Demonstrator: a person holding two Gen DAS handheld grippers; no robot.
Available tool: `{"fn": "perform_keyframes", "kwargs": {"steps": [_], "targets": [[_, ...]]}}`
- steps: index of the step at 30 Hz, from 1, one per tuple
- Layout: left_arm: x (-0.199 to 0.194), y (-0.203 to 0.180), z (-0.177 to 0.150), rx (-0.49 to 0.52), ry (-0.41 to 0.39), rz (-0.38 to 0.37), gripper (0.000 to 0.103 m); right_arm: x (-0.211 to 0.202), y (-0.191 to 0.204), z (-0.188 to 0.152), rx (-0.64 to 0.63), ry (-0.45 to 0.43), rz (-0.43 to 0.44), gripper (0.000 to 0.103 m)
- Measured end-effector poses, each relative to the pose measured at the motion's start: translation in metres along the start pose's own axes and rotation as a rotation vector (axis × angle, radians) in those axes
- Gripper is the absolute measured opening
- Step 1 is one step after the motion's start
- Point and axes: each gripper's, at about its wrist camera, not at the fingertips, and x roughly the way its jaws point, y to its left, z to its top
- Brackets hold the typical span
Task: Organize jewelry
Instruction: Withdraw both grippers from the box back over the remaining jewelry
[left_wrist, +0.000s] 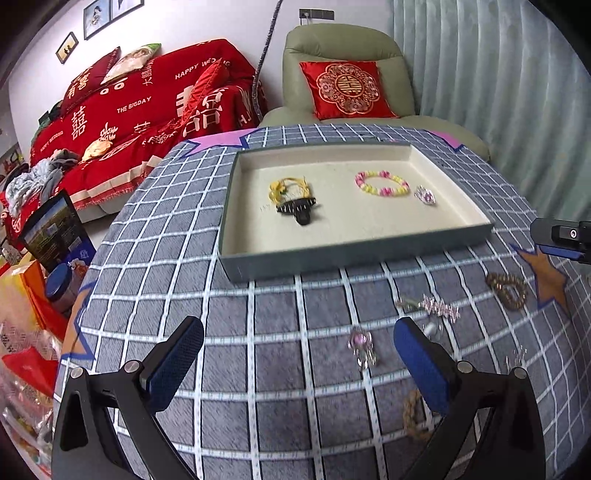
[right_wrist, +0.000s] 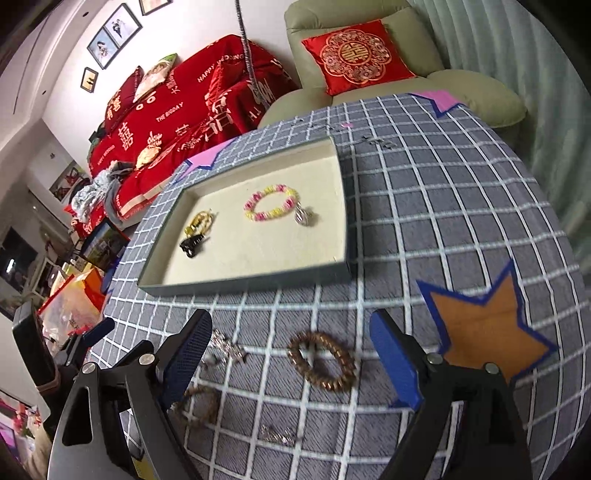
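Both grippers wide open, nothing held. Left gripper (left_wrist: 299, 363) over the checked desk (left_wrist: 258, 332), near a pink pendant (left_wrist: 361, 345). Right gripper (right_wrist: 291, 360) straddles the brown bead bracelet (right_wrist: 323, 360) lying on the cloth. Tray (right_wrist: 236, 284) holds a pink-yellow bracelet (right_wrist: 271, 203), silver charm (right_wrist: 303, 216), black clip (right_wrist: 192, 243).
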Motion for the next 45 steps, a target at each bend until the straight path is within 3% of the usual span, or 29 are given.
{"fn": "perform_keyframes", "kwargs": {"steps": [15, 32, 41, 43, 45], "targets": [[0.015, -0.009, -0.019, -0.014, 0.063, -0.001, 0.103, 0.001, -0.021, -0.040, 0.027, 0.052, -0.077, 0.089], [0.024, -0.021, -0.021, -0.009, 0.078, 0.002, 0.103, 0.021, -0.021, -0.041, -0.055, 0.088, -0.167, 0.089], [0.025, -0.022, -0.021, -0.006, 0.077, 0.005, 0.103, 0.014, -0.027, -0.030, -0.053, 0.032, -0.187, 0.089], [0.027, -0.025, -0.021, 0.004, 0.088, 0.003, 0.094, 0.016, -0.028, -0.027, -0.057, 0.037, -0.195, 0.089], [0.027, -0.025, -0.020, 0.002, 0.087, -0.001, 0.093, 0.023, -0.029, -0.027, -0.069, 0.053, -0.199, 0.087]]}}
